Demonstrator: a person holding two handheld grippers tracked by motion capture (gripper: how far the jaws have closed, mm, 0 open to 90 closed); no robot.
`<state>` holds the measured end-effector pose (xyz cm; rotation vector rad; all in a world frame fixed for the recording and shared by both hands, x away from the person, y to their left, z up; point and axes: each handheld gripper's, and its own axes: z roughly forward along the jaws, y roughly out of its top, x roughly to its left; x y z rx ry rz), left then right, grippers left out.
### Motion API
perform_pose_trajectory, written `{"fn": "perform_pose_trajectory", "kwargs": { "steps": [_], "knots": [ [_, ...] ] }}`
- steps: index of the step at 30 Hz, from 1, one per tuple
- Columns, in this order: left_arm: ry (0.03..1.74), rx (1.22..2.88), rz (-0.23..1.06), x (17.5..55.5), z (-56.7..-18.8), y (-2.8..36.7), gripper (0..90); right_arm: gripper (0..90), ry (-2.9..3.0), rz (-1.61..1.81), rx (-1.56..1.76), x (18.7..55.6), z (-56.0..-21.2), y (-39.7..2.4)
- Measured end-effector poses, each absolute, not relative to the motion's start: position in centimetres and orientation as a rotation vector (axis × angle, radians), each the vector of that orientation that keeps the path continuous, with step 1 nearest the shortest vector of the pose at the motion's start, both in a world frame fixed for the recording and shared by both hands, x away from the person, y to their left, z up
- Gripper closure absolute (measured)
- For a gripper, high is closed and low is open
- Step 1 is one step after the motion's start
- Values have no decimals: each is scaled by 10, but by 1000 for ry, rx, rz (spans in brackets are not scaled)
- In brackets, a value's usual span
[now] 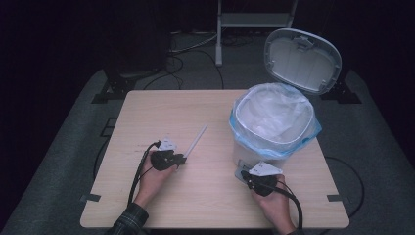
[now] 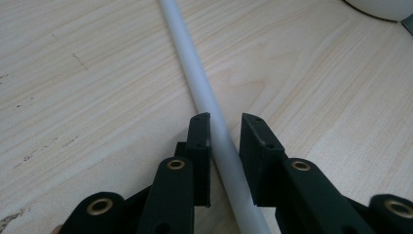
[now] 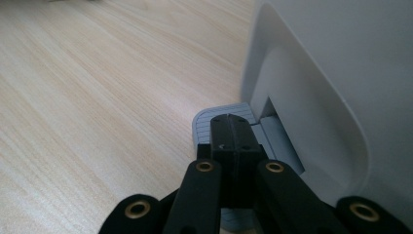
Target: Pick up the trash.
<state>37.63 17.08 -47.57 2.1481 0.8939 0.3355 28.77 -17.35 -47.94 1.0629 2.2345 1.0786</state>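
A long white rod (image 1: 195, 139) lies slantwise on the wooden table (image 1: 166, 112), left of a white pedal bin (image 1: 254, 152). My left gripper (image 1: 180, 157) is at the rod's near end. In the left gripper view the rod (image 2: 195, 73) runs between the jaws of my left gripper (image 2: 225, 119); the left pad lies against it and a thin gap shows at the right pad. My right gripper (image 1: 243, 175) is shut, and in the right gripper view its tip (image 3: 229, 119) rests on the bin's grey ribbed pedal (image 3: 207, 122). The bin's lid (image 1: 302, 59) stands up.
The bin holds a clear liner with a blue edge (image 1: 274, 117), and something white lies inside. It stands at the table's right side. Beyond the far edge of the table are cables (image 1: 176, 63) and a stand's base (image 1: 219, 49) on the dark floor.
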Motion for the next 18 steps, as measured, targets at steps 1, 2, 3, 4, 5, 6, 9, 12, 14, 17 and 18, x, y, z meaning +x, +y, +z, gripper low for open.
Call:
{"fn": "perform_pose_trajectory", "kwargs": {
  "steps": [1,2,3,4,5,6,9,12,14,17,18],
  "knots": [
    [894,2148,336,376,-476,171,755,899,2235,1079,1063,288,-479,-174],
    [890,2151,339,376,-476,171,756,899,2236,1078,1060,288,-479,-174],
    [890,2151,339,376,-476,171,758,899,2236,1078,1060,288,-479,-174],
    [893,2151,340,376,-476,171,761,899,2235,1076,1060,288,-479,-174],
    [893,2151,340,376,-476,171,764,899,2235,1076,1060,288,-479,-174],
    [896,2150,342,376,-476,171,769,899,2235,1076,1059,288,-479,-174],
    [900,2150,341,376,-476,172,790,899,2235,1076,1061,288,-479,-174],
    [907,2147,338,376,-475,172,795,899,2235,1076,1060,288,-479,-174],
    [906,2149,340,376,-475,172,799,899,2235,1075,1057,288,-479,-174],
    [906,2149,342,376,-475,171,804,899,2235,1076,1058,288,-479,-174],
    [914,2144,334,376,-475,172,805,898,2235,1076,1060,288,-479,-174]
  ]
}}
